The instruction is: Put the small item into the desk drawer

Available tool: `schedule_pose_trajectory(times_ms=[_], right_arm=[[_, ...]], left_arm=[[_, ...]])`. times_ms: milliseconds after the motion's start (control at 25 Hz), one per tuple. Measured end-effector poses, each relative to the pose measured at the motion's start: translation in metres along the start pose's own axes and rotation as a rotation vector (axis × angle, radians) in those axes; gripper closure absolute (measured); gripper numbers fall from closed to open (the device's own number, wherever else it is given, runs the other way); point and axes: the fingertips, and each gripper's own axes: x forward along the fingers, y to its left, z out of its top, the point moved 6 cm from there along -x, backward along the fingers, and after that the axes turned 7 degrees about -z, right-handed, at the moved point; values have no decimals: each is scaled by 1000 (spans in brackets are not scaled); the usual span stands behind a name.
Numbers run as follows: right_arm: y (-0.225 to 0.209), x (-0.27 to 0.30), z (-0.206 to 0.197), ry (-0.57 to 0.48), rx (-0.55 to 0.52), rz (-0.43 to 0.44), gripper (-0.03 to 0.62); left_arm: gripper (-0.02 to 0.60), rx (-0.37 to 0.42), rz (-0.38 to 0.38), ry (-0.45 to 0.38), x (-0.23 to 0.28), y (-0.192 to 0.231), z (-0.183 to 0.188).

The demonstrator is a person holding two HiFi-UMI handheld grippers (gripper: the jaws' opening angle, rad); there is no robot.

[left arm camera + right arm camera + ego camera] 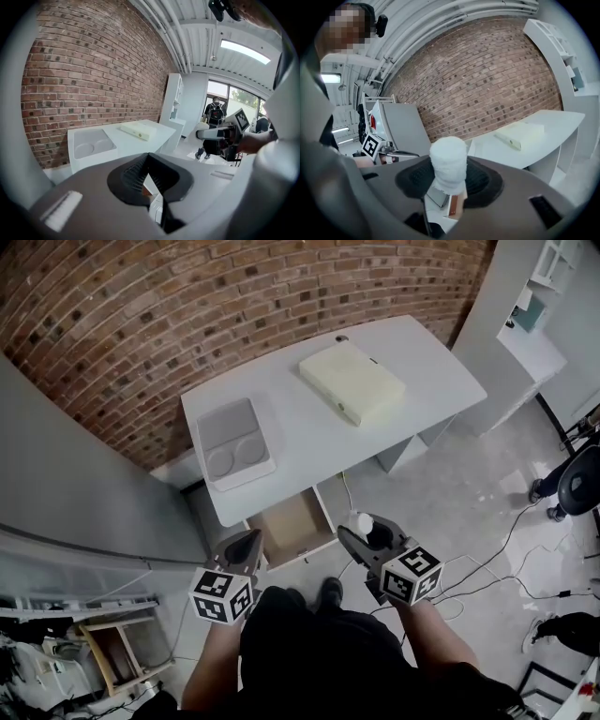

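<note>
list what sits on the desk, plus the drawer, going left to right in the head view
grey tray with two round dips → open drawer → cream box

- Brick wall (187, 324): rough, matt red brick with pale mortar.
- Desk (309, 442): smooth white top.
- Drawer (291, 526): matt brown, wood-like bottom.
- White roll (448, 164): coarse, gauze-like cloth wrap.
- Tray (225, 420): smooth, matt grey, plastic-looking.
- Floor (450, 484): mottled grey, faintly glossy.
</note>
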Motion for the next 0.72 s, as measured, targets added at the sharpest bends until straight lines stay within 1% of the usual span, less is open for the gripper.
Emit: schedule_pose_trajectory(times_ms=[160,280,440,600,720], right_arm=[[-6,11,-3,46,-1,17,418],[-10,26,-9,97,-36,23,419],[-14,48,-24,185,-74,39,419],[-21,79,-46,269,-91,37,419],[-16,108,-66,329,-111,73,419]], left_arm=[[571,4,6,27,7,3,-5],[571,-19,24,31,12,19,-7],[571,-25,40,39,21,44,-12],[571,-35,38,61,37,63,-35],[571,-58,20,92,53,79,-58]])
